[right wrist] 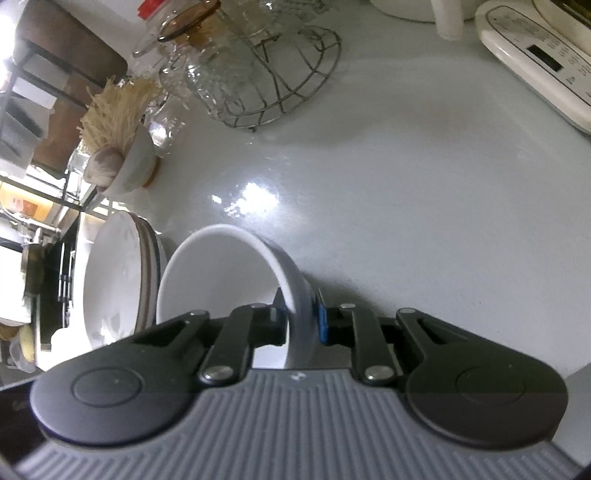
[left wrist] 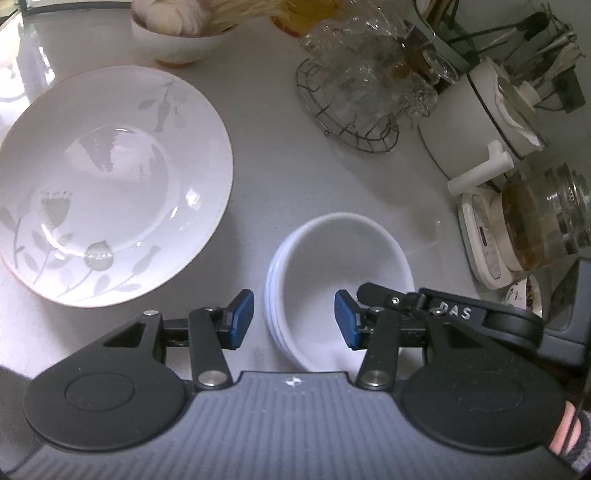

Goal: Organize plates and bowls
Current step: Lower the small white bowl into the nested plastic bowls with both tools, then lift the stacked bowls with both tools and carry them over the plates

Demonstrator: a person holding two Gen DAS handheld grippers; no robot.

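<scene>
- Left wrist view: the left gripper (left wrist: 293, 319) is released, its blue pads (left wrist: 242, 319) spread wide, one on each side of the near rim of a stack of plain white bowls (left wrist: 340, 288) on the pale grey glossy countertop (left wrist: 266, 155); neither pad touches the stack.
- The right gripper (left wrist: 364, 291) reaches in from the right over the far side of the same stack; its black arm bears the letters DAS.
- Just left of the stack, with a narrow strip of counter between, lies a wide white plate with grey flower print (left wrist: 107, 184).
- Bare counter stretches beyond the bowls toward a round wire basket of clear glassware (left wrist: 351, 99); a small white bowl of garlic bulbs (left wrist: 181, 33) sits at the far edge.
- The right side is crowded: a white lidded pot with a side handle (left wrist: 480, 125), then a glass teapot on a white base (left wrist: 535, 229), both near the stack.
- Right wrist view: the right gripper (right wrist: 299, 317) is clenched on the wall of the top white bowl (right wrist: 221, 273), one pad inside, one outside; the rim appears tilted in this view.
- The flower-print plate (right wrist: 110, 280) is seen to top a stack of plates, just beside the bowl on its left.
- A wide stretch of counter (right wrist: 406, 206) lies ahead and to the right, bounded by the wire basket (right wrist: 280, 81) and the white appliance panel (right wrist: 535, 62).
</scene>
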